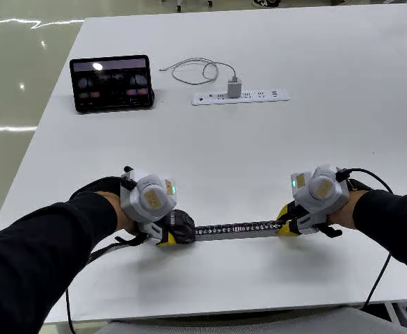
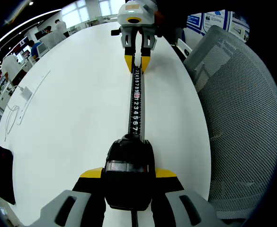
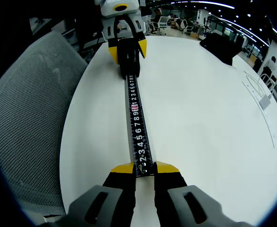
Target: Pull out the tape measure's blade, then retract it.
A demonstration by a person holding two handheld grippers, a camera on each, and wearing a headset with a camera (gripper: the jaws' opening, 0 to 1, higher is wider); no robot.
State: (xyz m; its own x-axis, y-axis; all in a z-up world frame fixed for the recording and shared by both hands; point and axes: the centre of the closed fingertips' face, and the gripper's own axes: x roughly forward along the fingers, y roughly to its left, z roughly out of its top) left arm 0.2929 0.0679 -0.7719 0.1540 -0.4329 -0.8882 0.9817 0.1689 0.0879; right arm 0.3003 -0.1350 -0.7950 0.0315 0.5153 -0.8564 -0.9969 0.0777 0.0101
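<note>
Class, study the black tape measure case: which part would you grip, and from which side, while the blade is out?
Grip the case across its two broad side faces, coming from behind, opposite the blade mouth. Those faces look parallel, and the left fingers clamp it so.

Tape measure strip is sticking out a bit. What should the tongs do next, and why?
Probably slide the right tongs a little farther from the case. They pinch the tip of the blade, the left tongs grip the case, and only a short stretch of blade lies between them.
</note>
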